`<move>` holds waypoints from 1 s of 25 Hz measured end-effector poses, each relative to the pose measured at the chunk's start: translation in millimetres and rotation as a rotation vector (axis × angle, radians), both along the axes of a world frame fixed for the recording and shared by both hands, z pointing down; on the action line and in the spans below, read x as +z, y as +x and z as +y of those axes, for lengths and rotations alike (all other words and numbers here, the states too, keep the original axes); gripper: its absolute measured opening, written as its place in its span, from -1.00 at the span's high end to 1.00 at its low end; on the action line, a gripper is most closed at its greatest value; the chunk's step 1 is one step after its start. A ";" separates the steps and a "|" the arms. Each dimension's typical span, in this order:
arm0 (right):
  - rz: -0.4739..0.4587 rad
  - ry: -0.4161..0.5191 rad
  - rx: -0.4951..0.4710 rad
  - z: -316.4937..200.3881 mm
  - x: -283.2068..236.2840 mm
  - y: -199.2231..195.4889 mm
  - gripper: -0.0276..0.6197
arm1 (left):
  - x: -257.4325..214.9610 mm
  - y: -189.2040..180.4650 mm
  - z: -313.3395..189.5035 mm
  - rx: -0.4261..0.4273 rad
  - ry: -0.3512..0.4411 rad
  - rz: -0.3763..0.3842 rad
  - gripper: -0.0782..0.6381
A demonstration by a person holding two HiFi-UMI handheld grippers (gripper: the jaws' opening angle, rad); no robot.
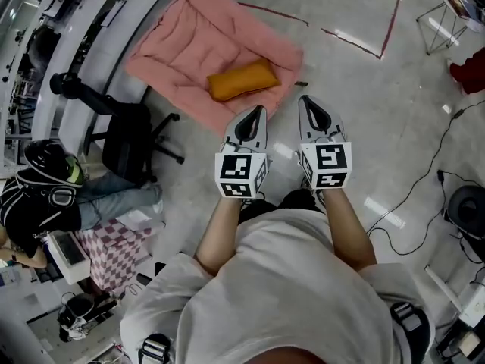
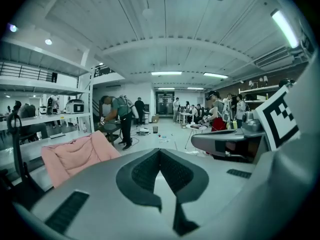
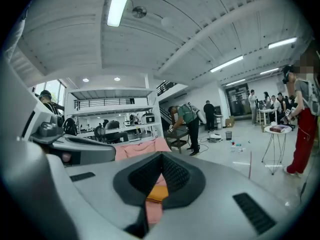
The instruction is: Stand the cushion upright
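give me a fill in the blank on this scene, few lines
The orange cushion lies on a ____ blanket.
The cushion is not upright yet; it lies ____.
The left gripper and right gripper both have jaws ____.
In the head view, the black chair stands ____ of the blanket.
Missing words: pink; flat; shut; left.

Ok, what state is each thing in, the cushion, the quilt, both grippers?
Pink quilt: spread out on the floor.
Orange cushion: lying flat on the quilt, not upright.
Left gripper: shut, empty, short of the cushion.
Right gripper: shut, empty, short of the cushion.
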State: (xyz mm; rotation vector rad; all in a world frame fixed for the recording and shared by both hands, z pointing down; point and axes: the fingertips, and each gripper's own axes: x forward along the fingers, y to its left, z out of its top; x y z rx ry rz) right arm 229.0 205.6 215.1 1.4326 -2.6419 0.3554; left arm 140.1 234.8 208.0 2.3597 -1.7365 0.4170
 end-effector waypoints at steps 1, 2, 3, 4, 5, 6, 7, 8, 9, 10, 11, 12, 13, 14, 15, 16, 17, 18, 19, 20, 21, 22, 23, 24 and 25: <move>0.000 -0.005 -0.013 -3.4 3.8 -4.5 0.89 | 4.2 -4.7 -0.4 -0.013 -0.010 -0.005 0.74; -0.001 -0.014 -0.024 -5.9 8.4 -9.0 0.89 | 8.2 -9.4 -0.6 -0.022 -0.020 -0.010 0.74; -0.002 -0.024 -0.034 -7.9 13.9 -13.7 0.89 | 12.0 -14.3 -0.6 -0.030 -0.029 -0.014 0.74; -0.001 -0.037 -0.042 -9.8 19.8 -18.8 0.89 | 15.7 -19.6 -0.8 -0.037 -0.036 -0.018 0.74; 0.002 -0.050 -0.049 -12.0 25.6 -24.6 0.89 | 19.0 -25.7 -1.4 -0.044 -0.042 -0.018 0.74; 0.009 -0.063 -0.057 -14.6 30.9 -31.2 0.89 | 22.1 -32.6 -2.5 -0.053 -0.048 -0.014 0.74; 0.019 -0.074 -0.065 -17.4 35.7 -38.3 0.89 | 25.4 -40.2 -4.1 -0.063 -0.055 -0.008 0.74; 0.030 -0.083 -0.073 -20.1 40.3 -45.9 0.89 | 29.1 -48.1 -6.0 -0.072 -0.062 0.000 0.74; 0.044 -0.091 -0.081 -22.0 45.4 -53.8 0.89 | 33.8 -56.0 -8.1 -0.078 -0.070 0.008 0.74; 0.059 -0.100 -0.089 -23.1 51.3 -61.6 0.89 | 39.5 -63.7 -10.1 -0.082 -0.079 0.015 0.74; 0.075 -0.110 -0.097 -23.6 57.8 -69.1 0.89 | 46.1 -71.1 -12.1 -0.084 -0.088 0.024 0.74; 0.092 -0.120 -0.104 -24.2 64.4 -75.9 0.89 | 53.2 -78.1 -14.7 -0.085 -0.097 0.036 0.74; 0.110 -0.129 -0.109 -25.2 70.3 -82.2 0.89 | 60.4 -84.8 -18.2 -0.084 -0.105 0.048 0.74; 0.127 -0.137 -0.112 -26.9 74.9 -88.4 0.89 | 67.3 -91.7 -23.0 -0.082 -0.111 0.059 0.74; 0.143 -0.143 -0.113 -29.6 78.1 -95.0 0.89 | 73.7 -99.4 -29.0 -0.077 -0.117 0.068 0.74; 0.158 -0.148 -0.114 -33.3 80.9 -102.2 0.89 | 79.3 -108.2 -36.1 -0.072 -0.121 0.076 0.74; 0.173 -0.153 -0.113 -38.1 83.9 -110.1 0.89 | 84.2 -118.2 -43.8 -0.067 -0.125 0.083 0.74; 0.186 -0.160 -0.110 -43.9 87.0 -118.6 0.89 | 88.5 -129.2 -51.5 -0.063 -0.130 0.090 0.74; 0.196 -0.171 -0.103 -50.2 90.3 -127.6 0.89 | 92.1 -140.9 -58.9 -0.059 -0.136 0.096 0.74; 0.200 -0.185 -0.095 -56.8 94.0 -136.8 0.89 | 94.9 -152.6 -65.9 -0.053 -0.143 0.101 0.74; 0.200 -0.203 -0.086 -63.0 98.1 -146.0 0.89 | 97.1 -163.5 -72.5 -0.043 -0.151 0.104 0.74; 0.196 -0.222 -0.077 -68.6 102.4 -155.1 0.89 | 99.0 -173.6 -78.6 -0.029 -0.159 0.102 0.74; 0.190 -0.242 -0.069 -73.3 106.8 -164.5 0.89 | 101.1 -183.3 -84.3 -0.010 -0.167 0.092 0.74; 0.184 -0.263 -0.062 -77.3 111.3 -174.4 0.89 | 103.6 -192.9 -89.9 0.011 -0.172 0.073 0.74; 0.176 -0.284 -0.057 -81.0 116.1 -184.9 0.89 | 106.7 -202.6 -95.9 0.035 -0.178 0.050 0.74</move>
